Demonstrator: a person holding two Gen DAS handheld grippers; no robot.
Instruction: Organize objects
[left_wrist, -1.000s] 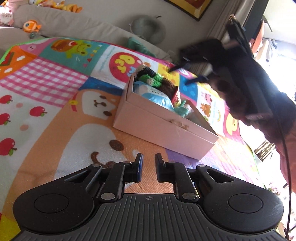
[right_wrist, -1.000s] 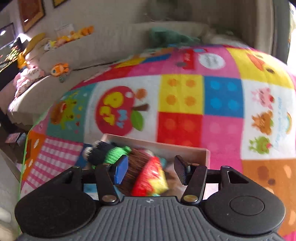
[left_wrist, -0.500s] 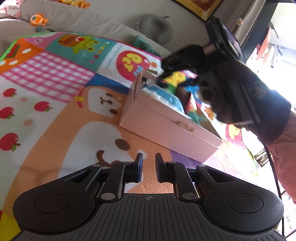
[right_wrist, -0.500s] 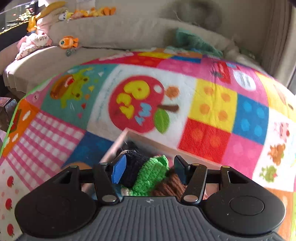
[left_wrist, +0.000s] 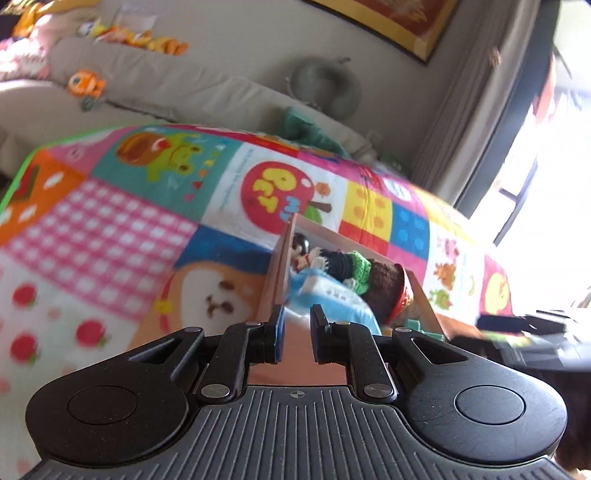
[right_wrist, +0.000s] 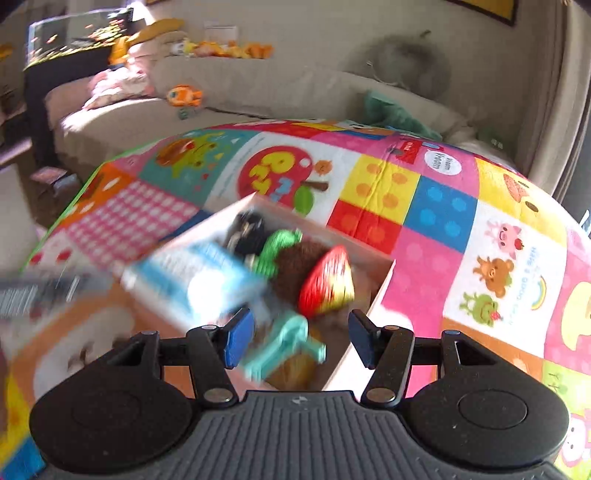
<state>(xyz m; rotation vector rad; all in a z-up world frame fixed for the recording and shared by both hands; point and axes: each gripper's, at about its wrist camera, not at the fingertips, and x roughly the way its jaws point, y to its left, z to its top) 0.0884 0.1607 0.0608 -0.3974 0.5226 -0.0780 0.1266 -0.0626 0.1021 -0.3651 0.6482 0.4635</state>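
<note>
A pink cardboard box (left_wrist: 274, 284) lies on the colourful play mat (left_wrist: 110, 236). Inside it are a blue-and-white pack (left_wrist: 332, 295), a black, green and brown knitted doll (left_wrist: 351, 266), a red-and-yellow toy (right_wrist: 328, 284) and a teal toy (right_wrist: 291, 343). My left gripper (left_wrist: 297, 326) hovers at the box's near end wall, shut with nothing between its pads. My right gripper (right_wrist: 299, 334) hangs above the box's (right_wrist: 384, 284) near corner, over the teal toy, open and holding nothing. In the left wrist view it shows as a blurred dark shape (left_wrist: 517, 325) at the right.
A beige sofa (right_wrist: 258, 92) runs along the far edge of the mat, with plush toys (right_wrist: 184, 96), a grey neck pillow (left_wrist: 325, 85) and a green cloth (right_wrist: 395, 114) on it. A bright window (left_wrist: 546, 184) stands at the right. Bare mat surrounds the box.
My left gripper rose and came up to the box's end wall. My right gripper drew back from over the doll to the box's near corner, dropping to the lower right in the left wrist view.
</note>
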